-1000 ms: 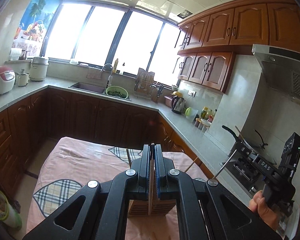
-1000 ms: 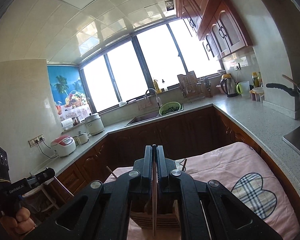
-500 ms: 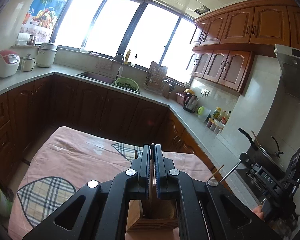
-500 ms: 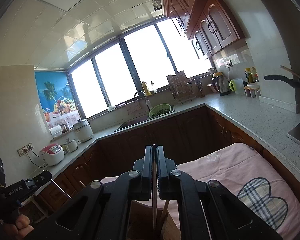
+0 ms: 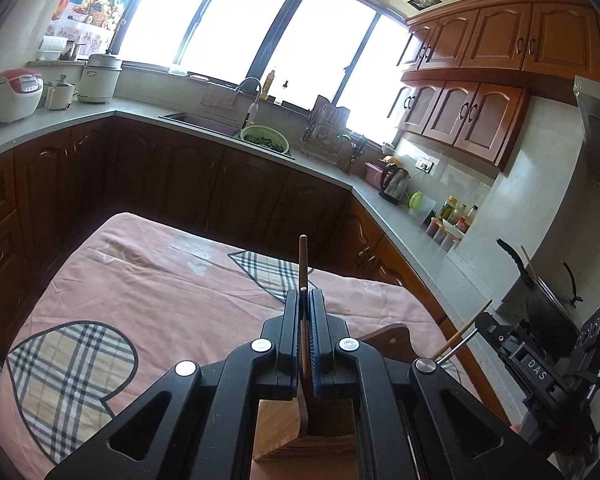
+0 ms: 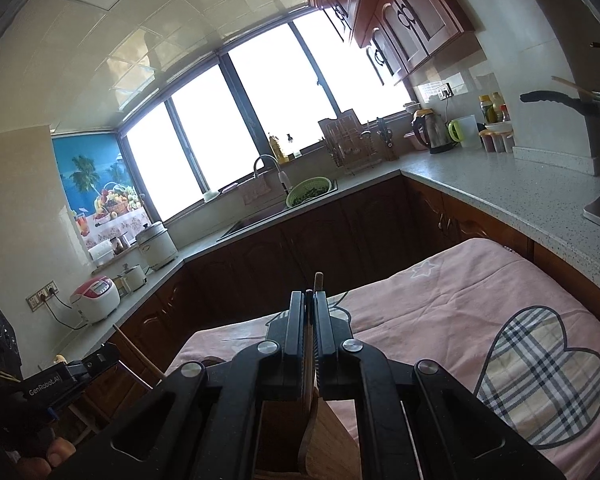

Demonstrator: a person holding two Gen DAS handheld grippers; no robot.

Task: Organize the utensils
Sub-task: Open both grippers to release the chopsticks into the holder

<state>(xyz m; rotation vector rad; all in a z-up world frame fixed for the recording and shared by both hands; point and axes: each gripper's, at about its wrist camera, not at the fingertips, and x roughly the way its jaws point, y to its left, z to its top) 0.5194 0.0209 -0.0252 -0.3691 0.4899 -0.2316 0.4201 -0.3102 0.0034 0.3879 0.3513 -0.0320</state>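
Note:
In the left wrist view my left gripper is shut on a thin wooden utensil. Its handle end sticks up past the jaw tips and its lower part reaches down into the wooden utensil holder right below. In the right wrist view my right gripper is shut on a second wooden utensil, also over the wooden utensil holder. Each view catches the other gripper at its edge: the right gripper and the left gripper, each shut on its stick. The utensils' lower ends are hidden.
The holder stands on a table under a pink cloth with plaid hearts. An L-shaped counter runs behind it with a sink, a green colander, a kettle and a rice cooker. A pan sits at the far right.
Both grippers have come down toward the holder, still shut on their utensils. The handle ends now stick out above the jaw tips and the holder fills the space under the jaws.

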